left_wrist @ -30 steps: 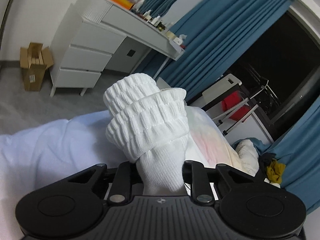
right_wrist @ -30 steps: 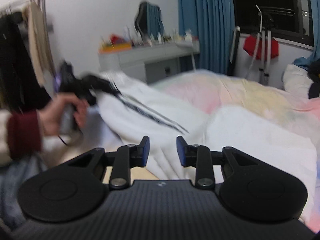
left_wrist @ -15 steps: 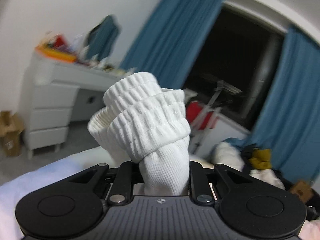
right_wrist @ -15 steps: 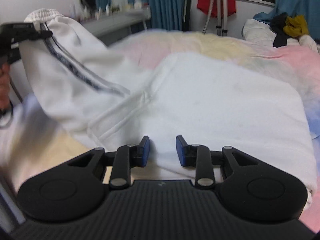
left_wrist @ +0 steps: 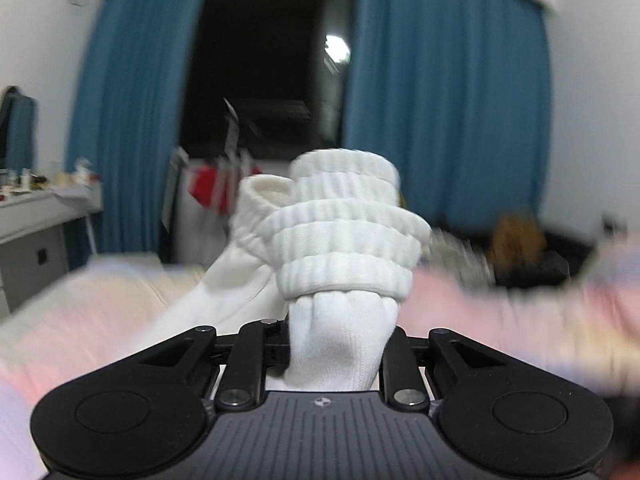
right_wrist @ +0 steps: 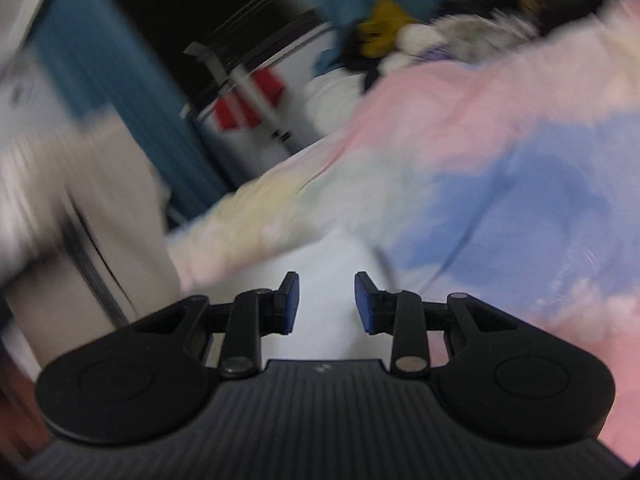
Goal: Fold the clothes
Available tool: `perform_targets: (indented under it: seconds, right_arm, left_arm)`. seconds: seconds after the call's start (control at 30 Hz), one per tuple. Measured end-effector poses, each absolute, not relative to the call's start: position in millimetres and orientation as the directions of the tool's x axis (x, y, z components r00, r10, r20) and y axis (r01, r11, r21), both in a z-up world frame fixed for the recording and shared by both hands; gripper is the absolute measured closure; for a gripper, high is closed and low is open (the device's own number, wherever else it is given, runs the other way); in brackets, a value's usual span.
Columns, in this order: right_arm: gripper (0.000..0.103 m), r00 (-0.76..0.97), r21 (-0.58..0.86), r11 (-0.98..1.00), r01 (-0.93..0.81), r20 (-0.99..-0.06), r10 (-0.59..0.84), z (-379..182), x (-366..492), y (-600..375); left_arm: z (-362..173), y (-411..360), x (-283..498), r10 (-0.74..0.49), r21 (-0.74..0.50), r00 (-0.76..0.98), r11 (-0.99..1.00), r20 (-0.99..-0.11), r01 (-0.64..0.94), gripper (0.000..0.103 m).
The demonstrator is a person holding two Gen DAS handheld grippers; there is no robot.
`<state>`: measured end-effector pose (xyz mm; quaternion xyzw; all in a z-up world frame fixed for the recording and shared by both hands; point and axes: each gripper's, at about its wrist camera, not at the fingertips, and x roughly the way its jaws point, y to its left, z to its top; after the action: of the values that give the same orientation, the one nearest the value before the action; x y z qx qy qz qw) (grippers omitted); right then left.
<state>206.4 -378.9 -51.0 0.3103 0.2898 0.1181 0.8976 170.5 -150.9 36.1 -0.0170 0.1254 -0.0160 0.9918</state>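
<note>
Bedroom scene, pretty blurry in both views: blue curtains (left_wrist: 132, 92) hang either side of a dark window (left_wrist: 272, 60), and a white desk (left_wrist: 36, 216) with small clutter on top sits off to one side. Something red (left_wrist: 204, 190) hangs on a metal rack in front of the window, and there's a heap of dark and mustard-yellow stuff (right_wrist: 384, 28) piled at the far end of the bed. The bed (right_wrist: 500, 168) itself has a soft pastel cover, pink running into blue with a pale yellow patch, all smeared with motion. Left tool (left_wrist: 338, 344) is clamped on a white garment (left_wrist: 344, 240), pinching the ribbed knit cuff, which bunches up into thick stacked ridges right in front of the camera and blocks most of the middle of that view; smoother white fabric trails down from it toward the bed. From the right wrist view you can see more of that white garment (right_wrist: 100, 216) hanging at the left edge with a dark stripe down it, well clear of the right tool (right_wrist: 327, 304), whose blue-padded fingers (right_wrist: 291, 300) stand apart with nothing between them, over a pale white patch of fabric on the bed.
</note>
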Motion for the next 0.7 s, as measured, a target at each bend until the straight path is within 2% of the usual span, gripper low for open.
perform_targets:
  seconds: [0.13,0.27,0.4,0.53,0.63,0.7]
  right_arm:
    - [0.069,0.799,0.780,0.624,-0.035,-0.353,0.487,-64.3,217.7,-408.9]
    - [0.069,0.753,0.838,0.534,-0.109,-0.281,0.595,-71.7,232.1,-412.1]
    - [0.069,0.681,0.846,0.514,-0.143,-0.293,0.671,-82.5,255.9,-403.5]
    - [0.069,0.645,0.854,0.498,-0.152,-0.296,0.704,-92.8,275.0,-394.4]
    - [0.069,0.639,0.852,0.500,-0.154,-0.300,0.708,-93.5,278.6,-389.5]
    - [0.069,0.636,0.862,0.480,-0.162,-0.280,0.719,-92.5,278.3,-388.8]
  left_arm:
    - [-1.7,-186.9,172.1,-0.058,0.075,0.947,0.994,-0.317,0.085,0.082]
    - [-39.4,-222.9,173.7,-0.070,0.182,0.920,0.972,-0.386,0.150,0.079]
    - [-77.2,-258.9,175.3,-0.072,0.281,0.888,0.934,-0.454,0.219,0.071]
    - [-83.0,-236.5,155.9,-0.091,0.323,0.881,0.909,-0.464,0.263,0.054]
    - [-86.8,-218.8,140.9,-0.104,0.353,0.876,0.888,-0.471,0.295,0.047]
    - [-89.4,-207.0,131.0,-0.113,0.373,0.872,0.872,-0.475,0.316,0.046]
